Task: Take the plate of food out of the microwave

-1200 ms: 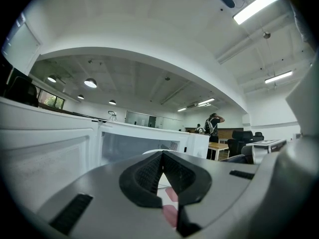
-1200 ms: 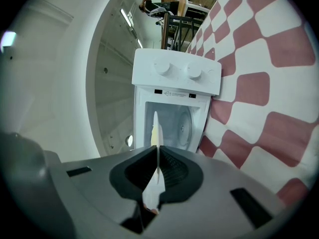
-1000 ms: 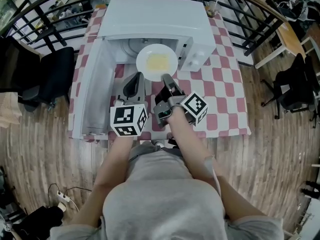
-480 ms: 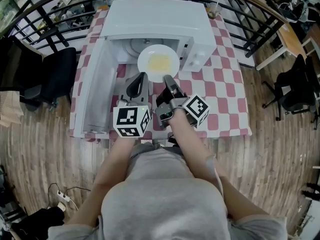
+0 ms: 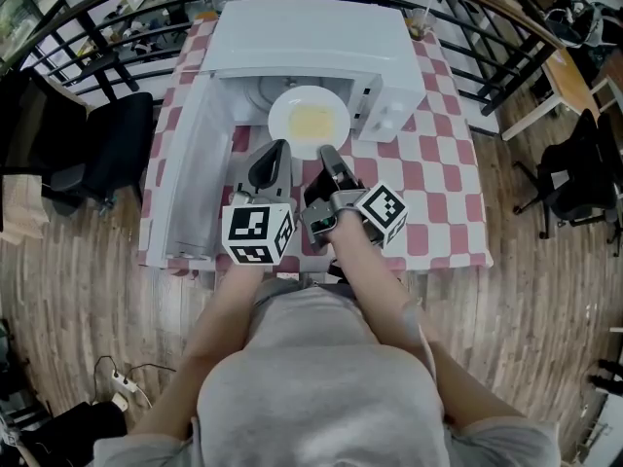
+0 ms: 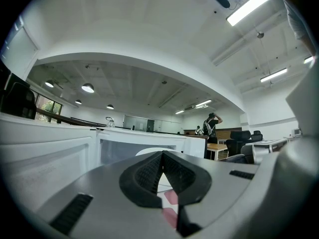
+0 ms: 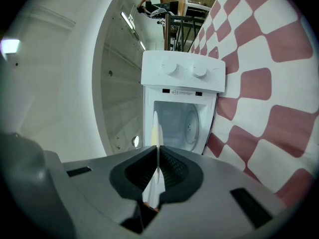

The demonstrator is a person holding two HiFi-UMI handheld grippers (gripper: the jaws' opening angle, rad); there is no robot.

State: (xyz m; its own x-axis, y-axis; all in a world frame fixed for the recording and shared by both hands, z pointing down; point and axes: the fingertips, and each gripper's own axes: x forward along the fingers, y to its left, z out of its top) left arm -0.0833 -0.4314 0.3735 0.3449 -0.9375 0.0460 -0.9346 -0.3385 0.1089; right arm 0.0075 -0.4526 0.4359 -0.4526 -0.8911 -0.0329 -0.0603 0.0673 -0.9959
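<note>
A white plate (image 5: 310, 120) with yellow food sits level at the mouth of the open white microwave (image 5: 302, 37). My right gripper (image 5: 327, 152) is shut on its near rim. In the right gripper view the picture is rolled sideways, and the plate's thin edge (image 7: 155, 128) runs between the closed pads of the right gripper (image 7: 157, 158). My left gripper (image 5: 275, 149) hangs just left of it, shut and empty. In the left gripper view the left gripper (image 6: 162, 156) has its pads together, and the plate (image 6: 148, 151) shows just beyond them.
The microwave door (image 5: 190, 173) stands swung open to the left of the left gripper. The red and white checked tablecloth (image 5: 438, 183) covers the table. Black railings (image 5: 88, 56) and chairs (image 5: 112, 144) ring the table, and the microwave's two dials (image 7: 182, 69) face me.
</note>
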